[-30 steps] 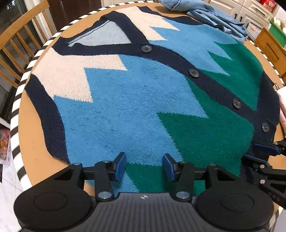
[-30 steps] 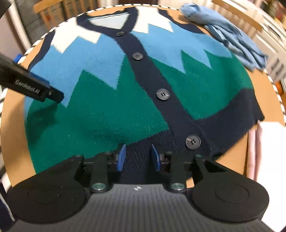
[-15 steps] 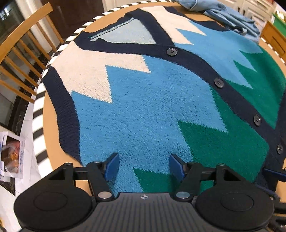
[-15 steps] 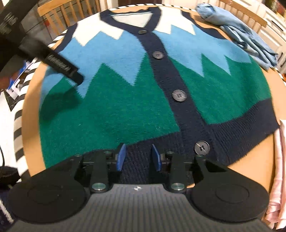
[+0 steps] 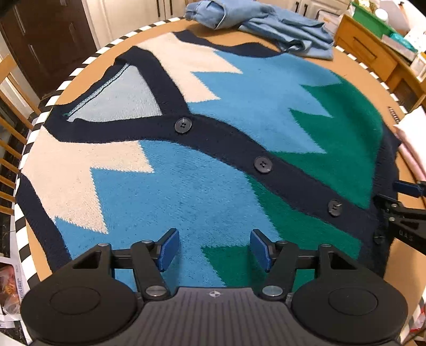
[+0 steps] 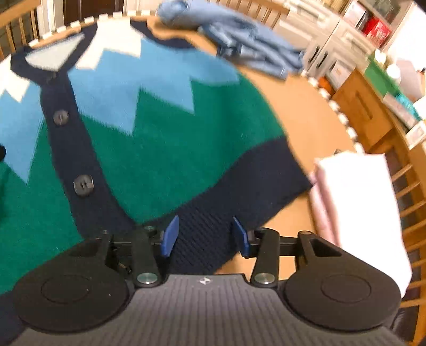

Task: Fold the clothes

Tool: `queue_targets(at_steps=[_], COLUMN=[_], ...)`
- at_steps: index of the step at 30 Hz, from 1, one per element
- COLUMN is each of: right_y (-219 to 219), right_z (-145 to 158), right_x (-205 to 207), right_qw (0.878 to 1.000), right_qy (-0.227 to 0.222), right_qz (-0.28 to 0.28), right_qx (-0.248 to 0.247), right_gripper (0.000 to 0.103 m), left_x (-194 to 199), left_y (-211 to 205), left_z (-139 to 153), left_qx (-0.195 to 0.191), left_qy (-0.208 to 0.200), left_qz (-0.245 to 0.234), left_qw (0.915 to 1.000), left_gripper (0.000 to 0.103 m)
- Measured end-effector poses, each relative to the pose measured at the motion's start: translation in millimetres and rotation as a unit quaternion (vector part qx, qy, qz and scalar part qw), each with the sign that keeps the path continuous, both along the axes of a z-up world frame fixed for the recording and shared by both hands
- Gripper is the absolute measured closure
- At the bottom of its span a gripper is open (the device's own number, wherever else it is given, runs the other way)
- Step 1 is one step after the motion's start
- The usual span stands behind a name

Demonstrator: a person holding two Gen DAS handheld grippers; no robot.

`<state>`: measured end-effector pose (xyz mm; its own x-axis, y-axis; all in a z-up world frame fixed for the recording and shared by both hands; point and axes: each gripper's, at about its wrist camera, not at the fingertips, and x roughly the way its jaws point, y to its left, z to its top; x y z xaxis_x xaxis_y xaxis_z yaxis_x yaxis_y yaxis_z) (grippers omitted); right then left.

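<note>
A knitted vest (image 5: 218,165) in cream, blue and green with a navy buttoned band lies flat, front up, on the round table (image 5: 354,71). My left gripper (image 5: 214,248) hovers over its blue and green side; its jaws are opening with nothing pinched between them. My right gripper (image 6: 203,235) hangs over the navy hem of the vest (image 6: 186,149) near its corner; its jaws are opening too, pads apart over the knit. The right gripper's finger (image 5: 407,187) shows at the left wrist view's right edge by the hem.
A crumpled light-blue garment (image 5: 266,24) lies at the table's far edge. A folded pink and white cloth (image 6: 362,213) sits right of the hem. Wooden chairs (image 5: 10,119) and cabinets (image 6: 359,106) ring the striped table rim.
Both grippers' jaws have widened. The left view has swung so more of the vest's far side shows. The right gripper has slid right along the hem toward its corner and the folded cloth.
</note>
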<state>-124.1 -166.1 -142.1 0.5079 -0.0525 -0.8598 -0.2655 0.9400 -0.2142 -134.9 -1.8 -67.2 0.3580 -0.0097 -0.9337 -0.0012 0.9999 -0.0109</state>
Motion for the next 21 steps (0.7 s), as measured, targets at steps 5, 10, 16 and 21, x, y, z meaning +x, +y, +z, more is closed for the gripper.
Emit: queue_targets(at_steps=[5,10,16,21], right_y=[2.2,25.5,47.2,-3.9], right_z=[-1.6,-5.6,-3.0,32.9], right_x=[2.9,-8.6,-28.0,4.5], right_qw=[0.999,0.999,0.997,0.999], right_qy=[0.035,0.046,0.041,-0.031], right_qz=[-0.007,0.017,0.063,-0.014], right_qx=[0.009,-0.002,-0.017,0.023], right_gripper=[0.076,0.095,0.095,0.073], left_x=[-0.3,-5.2,-7.0,-10.3], left_y=[2.1,5.3,12.7,5.9], left_z=[-12.5,-18.1,-19.3,-12.7], left_qx=[0.002,0.008,0.018,-0.001], left_qy=[0.02,0.025,0.027,0.016], left_qz=[0.003,-0.009,-0.011,-0.007], left_qw=[0.9998,0.9996,0.9994,0.9998], left_gripper=[0.041,0.04,0.035,0.036])
